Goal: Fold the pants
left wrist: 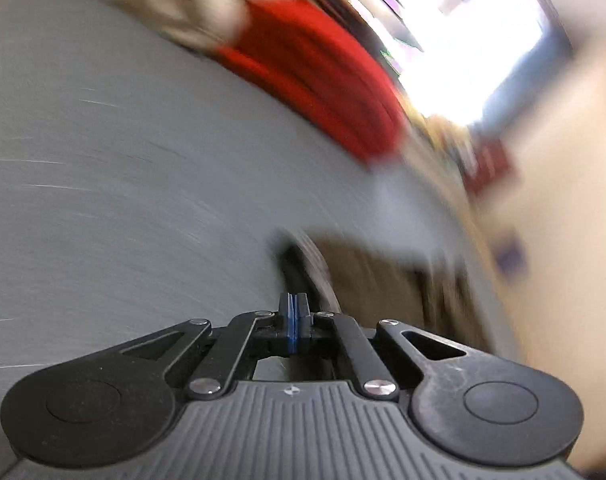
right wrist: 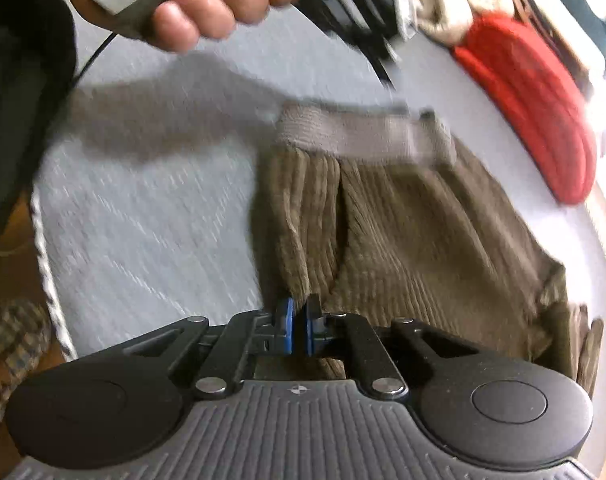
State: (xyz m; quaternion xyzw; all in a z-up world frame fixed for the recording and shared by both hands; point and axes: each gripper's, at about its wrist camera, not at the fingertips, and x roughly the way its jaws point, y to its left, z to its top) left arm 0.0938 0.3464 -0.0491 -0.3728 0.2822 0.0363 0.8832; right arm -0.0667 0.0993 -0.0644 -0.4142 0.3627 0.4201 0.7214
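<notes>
Right wrist: pants (right wrist: 403, 216) lie just ahead of right tongs (right wrist: 297, 320).

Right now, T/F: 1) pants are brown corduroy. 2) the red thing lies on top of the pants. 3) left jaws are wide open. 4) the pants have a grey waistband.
1) True: the pants are brown corduroy.
2) False: the red cloth lies apart from them on the grey sheet.
3) False: the left gripper has its jaws shut.
4) True: the waistband is grey.
</notes>
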